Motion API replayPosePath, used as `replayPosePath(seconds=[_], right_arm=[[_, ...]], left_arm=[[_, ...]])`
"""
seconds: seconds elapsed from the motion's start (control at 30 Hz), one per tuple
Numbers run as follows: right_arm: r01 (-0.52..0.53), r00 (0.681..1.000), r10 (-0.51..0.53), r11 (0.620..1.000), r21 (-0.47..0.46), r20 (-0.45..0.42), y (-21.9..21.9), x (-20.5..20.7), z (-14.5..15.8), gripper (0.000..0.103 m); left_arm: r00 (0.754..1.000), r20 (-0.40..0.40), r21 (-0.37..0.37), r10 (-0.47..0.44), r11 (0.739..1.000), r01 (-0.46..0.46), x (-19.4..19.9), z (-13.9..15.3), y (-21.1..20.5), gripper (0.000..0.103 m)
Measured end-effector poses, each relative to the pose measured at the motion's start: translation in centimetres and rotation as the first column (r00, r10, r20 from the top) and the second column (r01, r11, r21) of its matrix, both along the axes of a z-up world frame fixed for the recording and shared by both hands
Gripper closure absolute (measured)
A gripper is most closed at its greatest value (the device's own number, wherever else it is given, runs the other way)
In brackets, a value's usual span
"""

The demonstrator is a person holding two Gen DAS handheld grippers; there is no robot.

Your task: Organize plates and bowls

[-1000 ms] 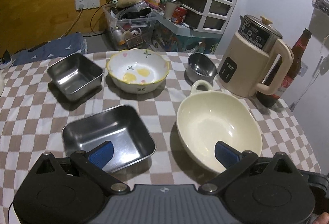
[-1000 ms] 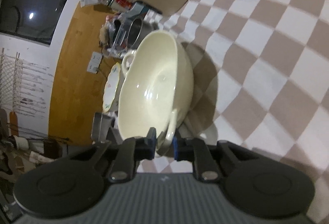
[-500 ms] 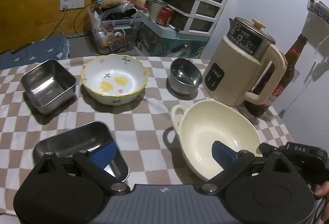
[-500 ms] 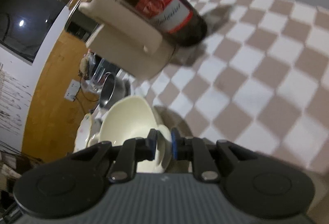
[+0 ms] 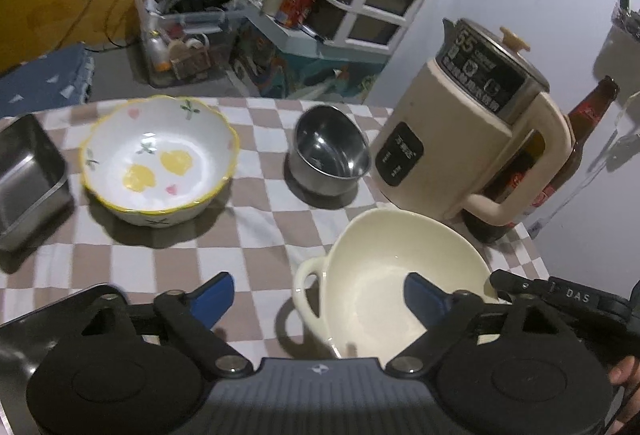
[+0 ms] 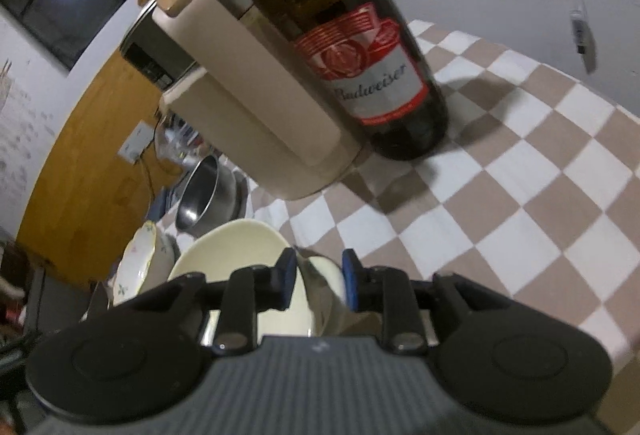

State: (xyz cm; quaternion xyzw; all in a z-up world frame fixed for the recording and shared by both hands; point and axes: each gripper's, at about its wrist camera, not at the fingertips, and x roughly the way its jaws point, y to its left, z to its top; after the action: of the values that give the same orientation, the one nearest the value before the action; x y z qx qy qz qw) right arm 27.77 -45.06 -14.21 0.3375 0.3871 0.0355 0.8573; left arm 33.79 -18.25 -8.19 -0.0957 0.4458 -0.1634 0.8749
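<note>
The right gripper [image 6: 318,277] sits at the cream bowl's [image 5: 400,275] near handle; its jaws are opening, the handle lies between the blue pads, and a gap shows on both sides, so it reads as a grip being let go rather than a hold. The left gripper [image 5: 318,293] hovers above the checked tablecloth [image 5: 256,207] with its jaws wide but closing; nothing is pressed between them, though its right pad hangs over the bowl's hollow and the loop handle at the bowl's nine o'clock lies between the fingers.

Outward from the cream bowl, the small steel bowl [image 5: 330,151] stands at eleven o'clock; the flowered bowl [image 5: 158,159] at ten o'clock; a steel tray [image 5: 24,179] beyond it at nine; the kettle [image 5: 472,131] and beer bottle [image 6: 348,47] crowd close at one o'clock.

The cream bowl looks to be glazed ceramic: probably heavy, stiff, slick and chippable; a rim pinch would likely slide, so the loop handles seem the safest hold, lifted level and kept clear of the kettle. The steel pieces should be light and forgiving, and would nest readily.
</note>
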Motion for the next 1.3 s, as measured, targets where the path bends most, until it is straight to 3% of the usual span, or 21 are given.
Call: replayPosePath(seconds=[0.13, 0.3, 0.53, 0.7, 0.97, 1.1, 1.3], right_arm=[[-0.027, 0.999, 0.029, 0.997, -0.07, 0.027, 0.2, -0.7, 0.6, 0.073], [-0.049, 0.999, 0.049, 0.998, -0.042, 0.006, 0.7, -2.0, -0.4, 0.073], [-0.021, 1.0, 0.021, 0.999, -0.048, -0.008, 1.4, -2.2, -1.0, 0.072], [-0.031, 0.999, 0.03, 0.998, -0.052, -0.014, 1.5, -1.5, -1.0, 0.073], [-0.125, 0.992, 0.124, 0.983, -0.131, -0.015, 2.1, 0.2, -0.7, 0.075], [-0.135, 0.991, 0.132, 0.975, -0.179, -0.028, 2.8, 0.5, -0.3, 0.073], [-0.124, 0.992, 0.119, 0.97, -0.207, -0.036, 3.3, 0.0, -0.3, 0.071]], left_arm=[[0.999, -0.025, -0.001, -0.022, 1.0, 0.022, 0.6, -1.1, -0.9, 0.018], [0.996, -0.072, 0.027, -0.046, 0.998, 0.048, 1.5, -2.3, -1.9, 0.043], [0.995, -0.093, 0.031, -0.039, 0.999, 0.042, 3.1, -2.9, -2.3, 0.056], [0.992, -0.117, 0.044, -0.043, 0.998, 0.048, 4.1, -3.8, -2.1, 0.073], [0.988, -0.137, 0.012, -0.065, 0.998, 0.068, 4.1, -4.9, -1.9, 0.076], [0.994, -0.08, 0.049, -0.08, 0.995, 0.084, 3.2, -4.6, -2.4, 0.076], [0.993, -0.075, 0.062, -0.093, 0.993, 0.098, 2.2, -4.1, -2.4, 0.076]])
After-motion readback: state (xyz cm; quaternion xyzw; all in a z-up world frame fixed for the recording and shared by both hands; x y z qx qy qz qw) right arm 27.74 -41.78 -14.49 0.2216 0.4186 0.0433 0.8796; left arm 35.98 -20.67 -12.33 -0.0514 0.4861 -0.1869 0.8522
